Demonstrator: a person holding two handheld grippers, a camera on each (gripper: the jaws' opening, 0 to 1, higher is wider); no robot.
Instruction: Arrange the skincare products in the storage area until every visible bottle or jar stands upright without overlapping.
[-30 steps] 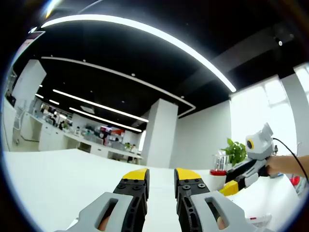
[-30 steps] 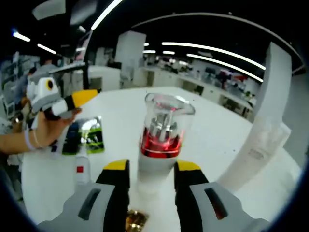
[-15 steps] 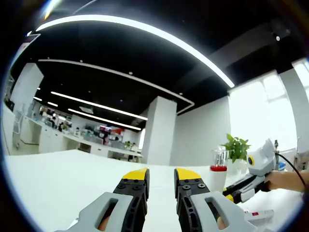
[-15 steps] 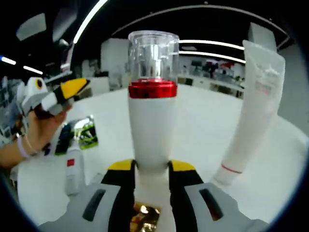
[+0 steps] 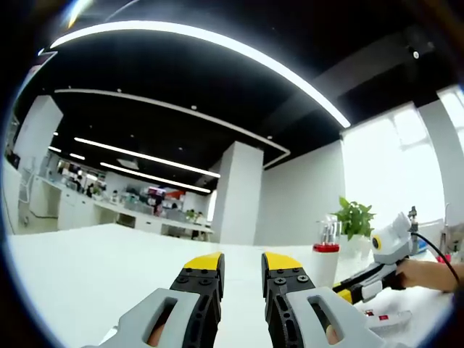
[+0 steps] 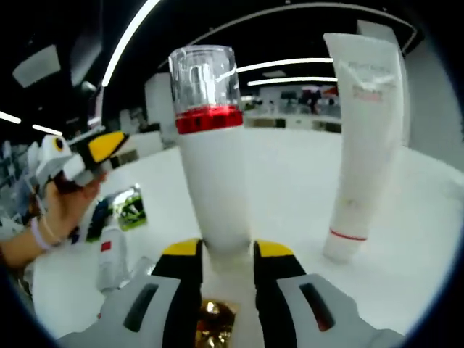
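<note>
My right tongs (image 6: 226,254) pinch the pump bottle (image 6: 212,170), now tipped upright beside the tube (image 6: 360,145); left tongs (image 5: 242,267) idle, slightly spread

What my two views keep from me

My right gripper (image 6: 225,255) has its fingers (image 6: 183,262) covering the foot of the white bottle (image 6: 214,163), so I cannot tell whether it meets the desk (image 6: 290,181). The print on the white tube (image 6: 360,138) is too blurred to read. The dark and green packets (image 6: 116,212) and the small white tube (image 6: 111,255) lie partly behind a hand (image 6: 61,210).
</note>
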